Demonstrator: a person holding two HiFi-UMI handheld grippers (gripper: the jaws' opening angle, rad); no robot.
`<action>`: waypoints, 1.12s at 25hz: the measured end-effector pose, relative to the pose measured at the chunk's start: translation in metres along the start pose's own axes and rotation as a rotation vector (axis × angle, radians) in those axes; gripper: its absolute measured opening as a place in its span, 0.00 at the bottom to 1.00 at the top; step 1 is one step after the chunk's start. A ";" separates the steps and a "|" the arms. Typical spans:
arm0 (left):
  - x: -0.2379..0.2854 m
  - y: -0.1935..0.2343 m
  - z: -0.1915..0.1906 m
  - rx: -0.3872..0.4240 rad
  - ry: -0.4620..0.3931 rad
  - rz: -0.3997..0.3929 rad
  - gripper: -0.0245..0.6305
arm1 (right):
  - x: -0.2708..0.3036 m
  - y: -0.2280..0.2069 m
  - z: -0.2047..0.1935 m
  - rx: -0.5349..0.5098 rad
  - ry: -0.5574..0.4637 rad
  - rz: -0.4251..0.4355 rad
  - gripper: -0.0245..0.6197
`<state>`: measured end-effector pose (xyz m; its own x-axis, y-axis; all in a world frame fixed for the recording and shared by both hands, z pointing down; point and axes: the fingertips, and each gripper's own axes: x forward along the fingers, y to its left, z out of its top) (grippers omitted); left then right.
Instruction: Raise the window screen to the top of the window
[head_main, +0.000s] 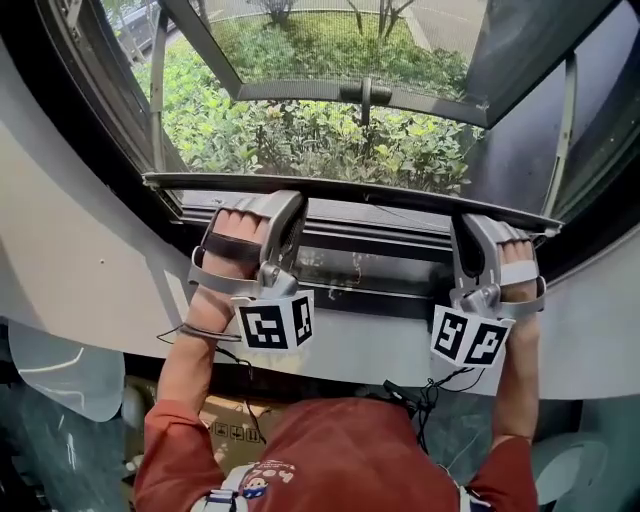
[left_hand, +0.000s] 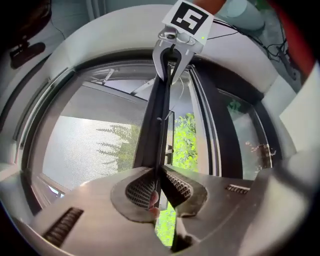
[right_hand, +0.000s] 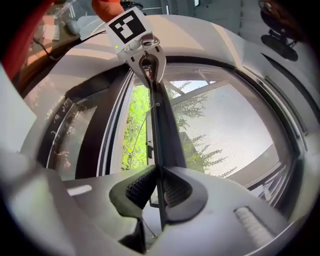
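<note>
The window screen's dark bottom bar (head_main: 350, 192) runs level across the window opening, above the sill. My left gripper (head_main: 262, 205) is shut on the bar's thin lip near its left end. My right gripper (head_main: 480, 225) is shut on the same lip near the right end. In the left gripper view the pads (left_hand: 142, 190) pinch the lip of the bar (left_hand: 157, 125), and the grey mesh (left_hand: 85, 145) spreads to the left. In the right gripper view the bar (right_hand: 164, 130) leads away from my jaws to the other gripper (right_hand: 147, 55), with the mesh (right_hand: 235, 130) on the right.
A white curved sill (head_main: 380, 350) lies under my hands, with dark frame rails (head_main: 380, 270) just behind it. Beyond the screen an outer glass sash with a handle (head_main: 365, 95) stands swung outward over green shrubs (head_main: 300, 140). Cables hang from both grippers.
</note>
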<state>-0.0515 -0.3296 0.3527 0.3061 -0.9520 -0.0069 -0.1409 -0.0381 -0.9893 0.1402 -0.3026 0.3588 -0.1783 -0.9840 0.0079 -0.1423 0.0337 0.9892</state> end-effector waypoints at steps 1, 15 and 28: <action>0.001 0.008 0.001 0.005 -0.001 0.013 0.10 | 0.001 -0.007 0.001 -0.025 0.015 -0.017 0.11; 0.006 0.080 0.010 0.133 0.028 0.157 0.09 | 0.008 -0.080 0.009 -0.126 0.065 -0.192 0.10; 0.011 0.157 0.024 0.185 0.053 0.272 0.10 | 0.010 -0.159 0.016 -0.193 0.101 -0.296 0.10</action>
<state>-0.0473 -0.3384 0.1939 0.2311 -0.9342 -0.2716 -0.0355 0.2709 -0.9620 0.1452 -0.3150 0.1993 -0.0582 -0.9588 -0.2781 0.0143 -0.2793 0.9601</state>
